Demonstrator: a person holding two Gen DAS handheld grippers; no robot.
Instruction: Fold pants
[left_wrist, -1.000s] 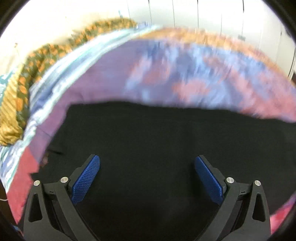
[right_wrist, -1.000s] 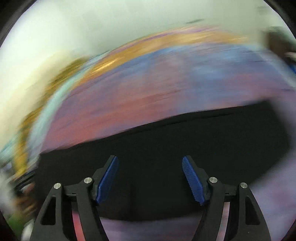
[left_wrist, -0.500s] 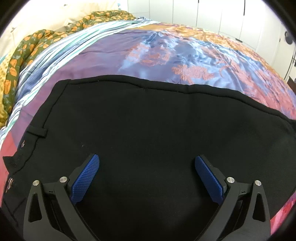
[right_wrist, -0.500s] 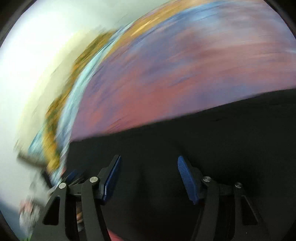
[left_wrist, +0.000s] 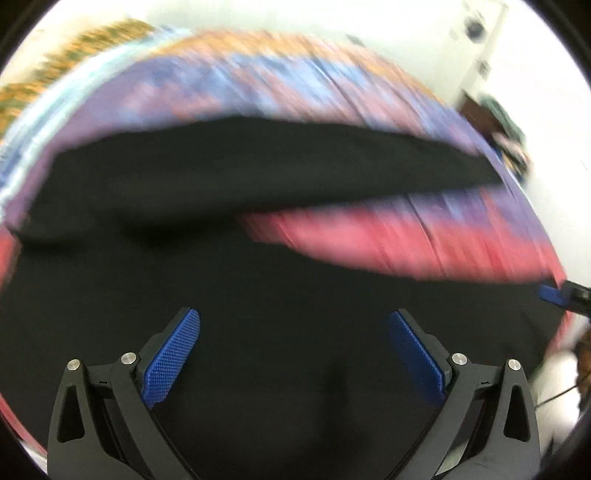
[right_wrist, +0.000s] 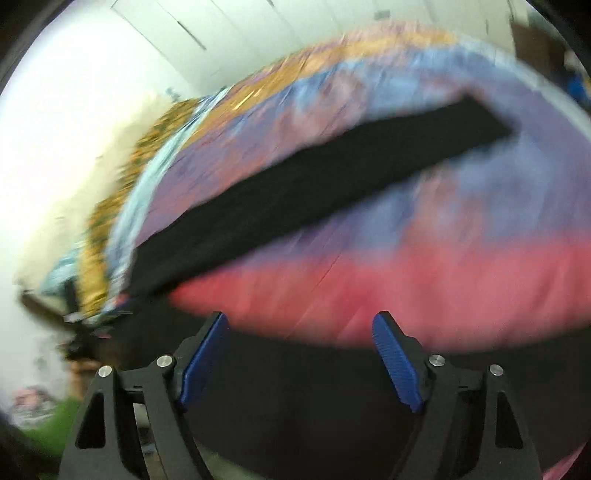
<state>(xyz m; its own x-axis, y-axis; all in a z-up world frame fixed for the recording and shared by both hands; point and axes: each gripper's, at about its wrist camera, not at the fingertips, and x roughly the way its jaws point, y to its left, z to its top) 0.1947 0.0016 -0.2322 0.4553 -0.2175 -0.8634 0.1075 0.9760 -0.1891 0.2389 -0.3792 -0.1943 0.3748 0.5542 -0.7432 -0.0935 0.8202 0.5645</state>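
Note:
Black pants (left_wrist: 258, 177) lie spread on a bed, their two legs splayed with pink bedspread (left_wrist: 406, 236) showing between them. My left gripper (left_wrist: 293, 315) hovers open over the near black cloth with nothing between its pads. A blue pad (left_wrist: 552, 293) of the other gripper pokes in at the right edge. In the right wrist view, the far leg (right_wrist: 314, 177) runs diagonally up to the right. My right gripper (right_wrist: 301, 317) is above the near leg (right_wrist: 332, 387), its jaws opening and gripping nothing. Both views are motion-blurred.
The bedspread (right_wrist: 406, 280) is pink, purple, blue and orange. A yellow-green patterned cloth (right_wrist: 122, 177) lines the bed's left edge. White cupboard doors (right_wrist: 166, 29) stand behind. Dark furniture (left_wrist: 495, 122) sits past the bed's right side. Something green (right_wrist: 55, 424) lies low at the left.
Both views have swung from the pants' wide upper part toward the legs, so bedspread now shows between two black legs. The right jaws stand wider than half a second ago.

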